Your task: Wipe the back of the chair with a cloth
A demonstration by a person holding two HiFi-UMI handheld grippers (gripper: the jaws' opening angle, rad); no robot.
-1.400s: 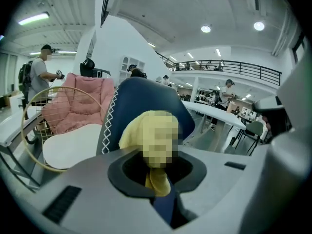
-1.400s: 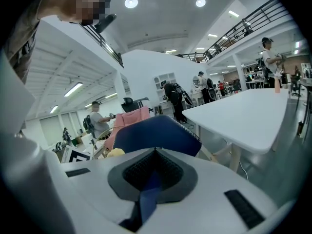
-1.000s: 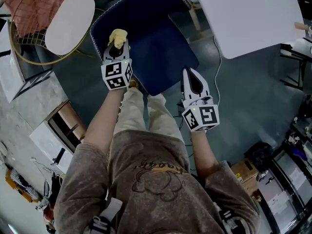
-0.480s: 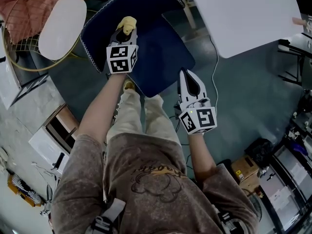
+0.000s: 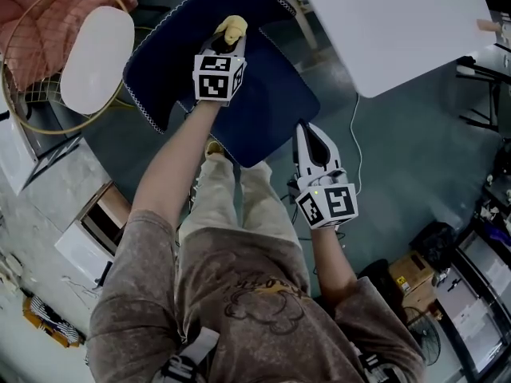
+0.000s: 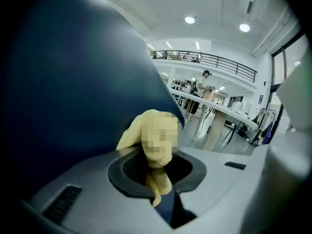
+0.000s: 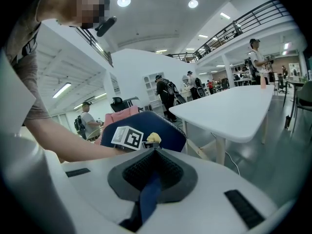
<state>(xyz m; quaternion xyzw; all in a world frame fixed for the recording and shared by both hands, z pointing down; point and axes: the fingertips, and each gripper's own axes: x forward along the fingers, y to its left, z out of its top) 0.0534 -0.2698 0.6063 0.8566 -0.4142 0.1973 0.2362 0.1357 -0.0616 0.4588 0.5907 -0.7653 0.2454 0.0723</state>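
A navy chair shows from above in the head view, with its back at upper left and its seat below it. My left gripper is shut on a yellow cloth and presses it against the back near the top edge. In the left gripper view the cloth bulges out of the jaws against the navy fabric. My right gripper is shut and holds nothing, hanging at the seat's right front edge. The right gripper view shows the chair and the cloth ahead.
A white table stands right of the chair, and a cable trails on the floor below it. A white oval pad and a gold wire frame with pink fabric sit at left. Boxes lie lower right.
My left gripper has carried the cloth up and to the right across the chair back. The right gripper has stayed almost where it was.
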